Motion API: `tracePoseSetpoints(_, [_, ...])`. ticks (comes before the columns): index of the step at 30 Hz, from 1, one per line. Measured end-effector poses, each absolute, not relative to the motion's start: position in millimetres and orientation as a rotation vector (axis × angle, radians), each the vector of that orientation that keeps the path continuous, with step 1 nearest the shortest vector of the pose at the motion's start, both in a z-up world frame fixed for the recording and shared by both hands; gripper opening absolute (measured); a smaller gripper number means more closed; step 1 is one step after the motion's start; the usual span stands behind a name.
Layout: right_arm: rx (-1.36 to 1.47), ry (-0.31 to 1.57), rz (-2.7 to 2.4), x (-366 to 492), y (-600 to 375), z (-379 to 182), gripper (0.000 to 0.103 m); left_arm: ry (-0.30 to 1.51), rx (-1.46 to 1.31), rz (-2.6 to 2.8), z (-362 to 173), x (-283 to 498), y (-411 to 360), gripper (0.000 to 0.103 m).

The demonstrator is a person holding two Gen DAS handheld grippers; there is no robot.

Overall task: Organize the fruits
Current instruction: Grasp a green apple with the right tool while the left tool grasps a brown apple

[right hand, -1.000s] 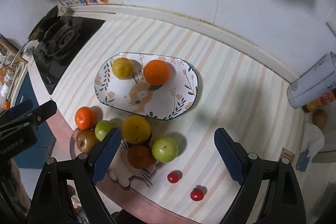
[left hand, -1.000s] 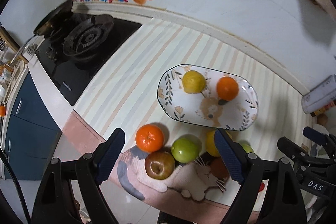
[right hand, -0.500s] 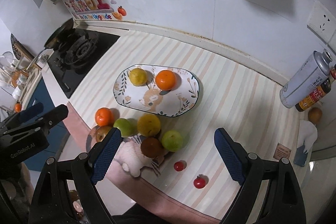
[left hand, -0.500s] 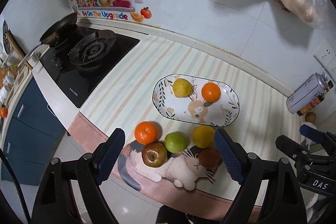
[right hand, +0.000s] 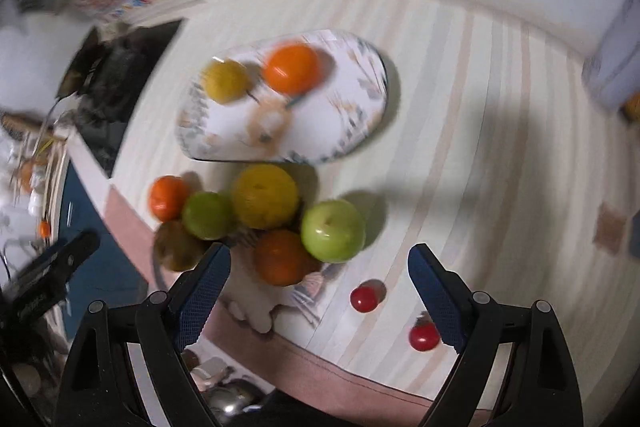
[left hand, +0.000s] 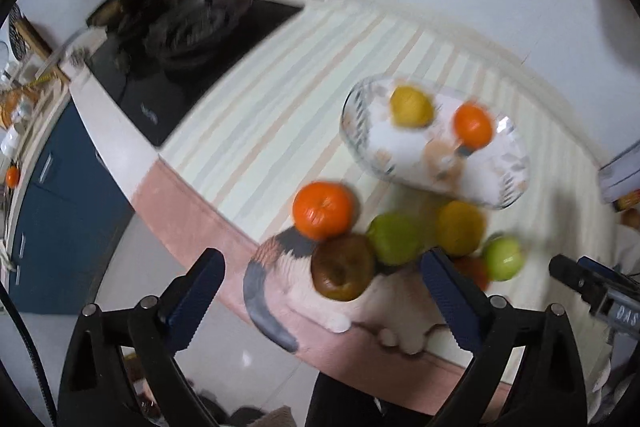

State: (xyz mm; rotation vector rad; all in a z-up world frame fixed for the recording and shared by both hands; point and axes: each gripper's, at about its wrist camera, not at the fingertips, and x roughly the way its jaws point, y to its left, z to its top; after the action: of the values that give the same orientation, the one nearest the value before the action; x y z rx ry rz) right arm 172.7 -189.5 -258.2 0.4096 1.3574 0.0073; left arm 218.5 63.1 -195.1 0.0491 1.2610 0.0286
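Approach step, nothing grasped: left gripper (left hand: 320,287) jaws are opening and empty above the brown apple (left hand: 343,268); right gripper (right hand: 320,283) stands released and empty over the dark orange fruit (right hand: 282,257). Loose fruit clusters at 6 o'clock of the plate (right hand: 352,131), which holds two pieces. Next move calls for closing on one fruit. Only the right view shows the two small tomatoes (right hand: 364,299)

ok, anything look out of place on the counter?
Only two fruits sit on the plate; six more are clumped on the mat just off it, and two small red ones lie apart near the edge. Nothing spilled or damaged.
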Motion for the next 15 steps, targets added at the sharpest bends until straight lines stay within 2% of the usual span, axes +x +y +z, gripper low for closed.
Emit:
tracePoseSetpoints(3, [0.486, 1.408, -0.018, 179, -196, -296, 0.092, 1.344, 0.031, 0.033, -229, 226, 74, 0.101])
tracePoseSetpoints(9, [0.554, 1.467, -0.042, 192, -196, -346, 0.081, 1.449, 0.001, -0.009, -278, 235, 78, 0.101])
tracePoseSetpoints(13, [0.556, 1.478, -0.031, 197, -189, -358, 0.062, 1.491, 0.031, -0.056, -300, 242, 68, 0.1])
tracePoseSetpoints(14, [0.557, 1.473, -0.023, 198, -188, -358, 0.059, 1.501, 0.039, -0.074, -305, 243, 65, 0.1])
tracePoseSetpoints(15, [0.553, 1.47, -0.021, 199, -186, -357, 0.059, 1.51, 0.037, -0.09, -310, 244, 63, 0.096])
